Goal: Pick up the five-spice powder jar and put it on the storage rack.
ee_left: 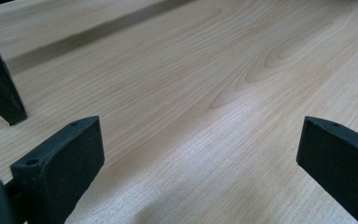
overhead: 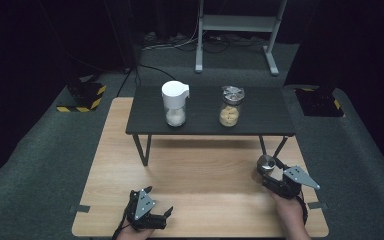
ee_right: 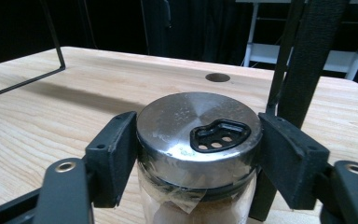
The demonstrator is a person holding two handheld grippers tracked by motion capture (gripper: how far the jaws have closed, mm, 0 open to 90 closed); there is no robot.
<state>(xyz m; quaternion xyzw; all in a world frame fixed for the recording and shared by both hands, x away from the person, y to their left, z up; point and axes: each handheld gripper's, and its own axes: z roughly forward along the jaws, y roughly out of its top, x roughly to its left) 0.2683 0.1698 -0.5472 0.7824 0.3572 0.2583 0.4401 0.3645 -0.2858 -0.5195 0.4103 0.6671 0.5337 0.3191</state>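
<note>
**Ana:** Near the right front corner of the bench [overhead: 200,170], the right hand-held gripper [overhead: 274,176] has its jaws on a shaker jar [ee_right: 199,154]. Which step would you call this?

**Ben:** The grasp, I'd say. In the right gripper view both black pads [ee_right: 113,156] sit against the sides of the jar's steel lid [ee_right: 198,128], one on each side, with no gap I can see. The jaws are narrowed down to the lid's width and clamped on it.

**Ana:** Is the jar still standing on the bench?

**Ben:** It looks so in the high view: upright, close to the leg of the small dark shelf table [overhead: 210,112]. I can't see its base, so I wouldn't swear it hasn't lifted a touch.

**Ana:** What does the next move call for?

**Ben:** Likely a straight lift, keeping the jar upright, since the lid has open shaker holes [ee_right: 216,140] and brown powder below. The grip sits high on the lid, so a tilt could let it swing. My guess is it belongs up beside the white-capped jar [overhead: 175,104] and the cookie jar [overhead: 231,106] on the shelf table.

**Ana:** And the left hand-held gripper [overhead: 147,210]?

**Ben:** Wide open over bare wood at the front left, holding nothing.
</note>
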